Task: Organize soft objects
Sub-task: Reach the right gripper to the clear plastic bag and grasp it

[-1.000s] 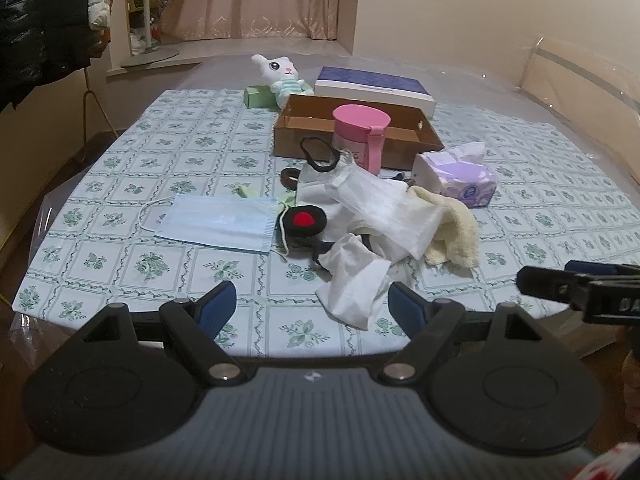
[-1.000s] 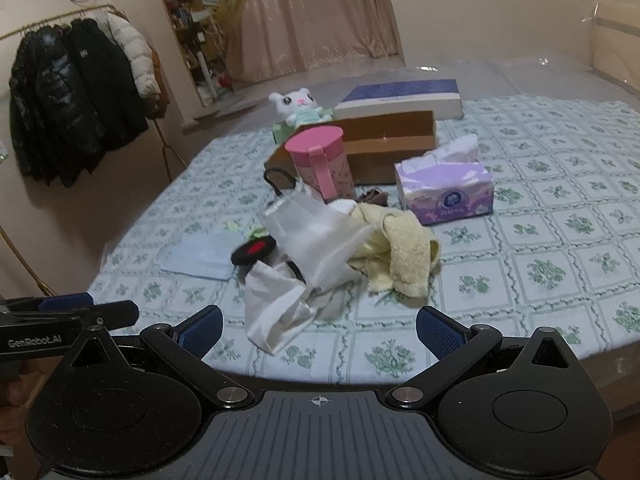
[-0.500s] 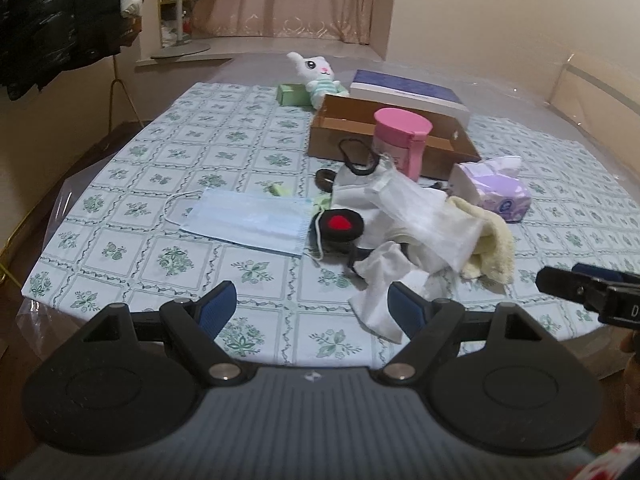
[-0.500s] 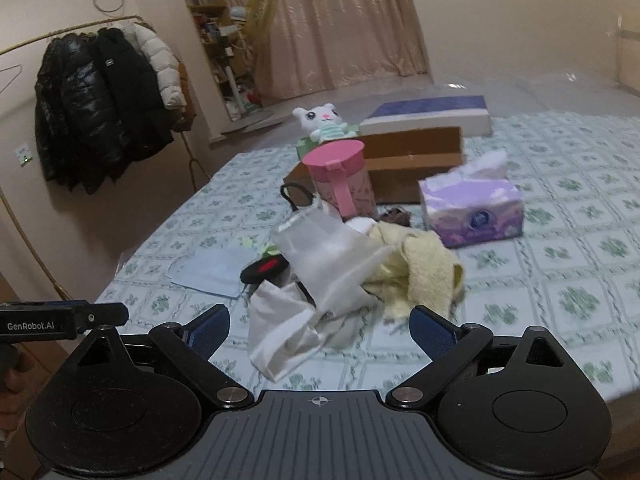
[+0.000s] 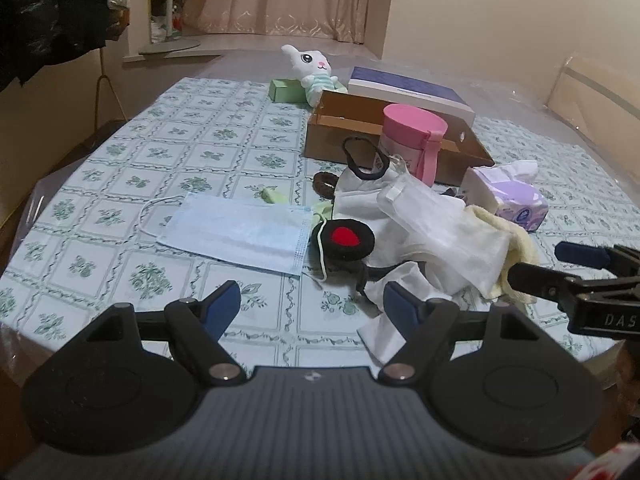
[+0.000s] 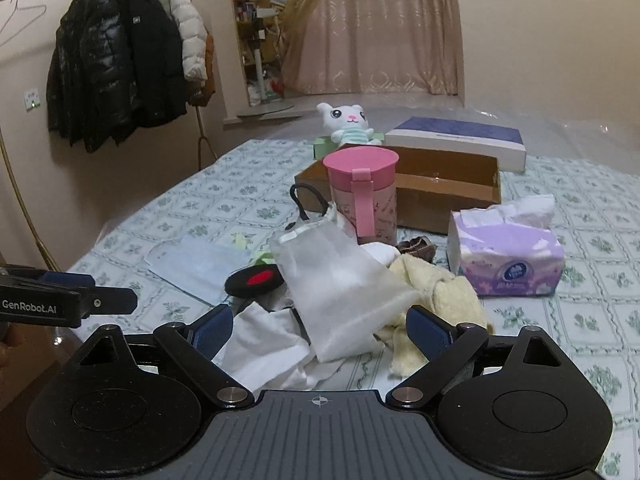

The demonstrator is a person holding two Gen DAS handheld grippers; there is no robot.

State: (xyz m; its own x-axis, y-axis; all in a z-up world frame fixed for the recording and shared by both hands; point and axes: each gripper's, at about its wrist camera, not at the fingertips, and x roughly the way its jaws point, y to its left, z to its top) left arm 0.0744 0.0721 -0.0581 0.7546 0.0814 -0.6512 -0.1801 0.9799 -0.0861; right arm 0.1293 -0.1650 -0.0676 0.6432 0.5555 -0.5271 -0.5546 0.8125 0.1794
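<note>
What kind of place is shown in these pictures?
Most likely a room in a home. Coats hang on a rack by the wall, long curtains cover a window, and a table with a floral cloth holds everyday things such as a plush toy and tissues.

Table (image 5: 168, 152) with green floral cloth. Near edge: blue face mask (image 5: 236, 232) flat at left, heap of white cloths (image 5: 432, 232) and yellow towel (image 6: 436, 292) right of it. Farther: cardboard box (image 5: 400, 136), tissue pack (image 6: 508, 260), plush bunny (image 5: 312, 68).

Both grippers, left gripper (image 5: 312, 306) apparently more, edged toward the cloth pile (image 5: 424, 232).
</note>
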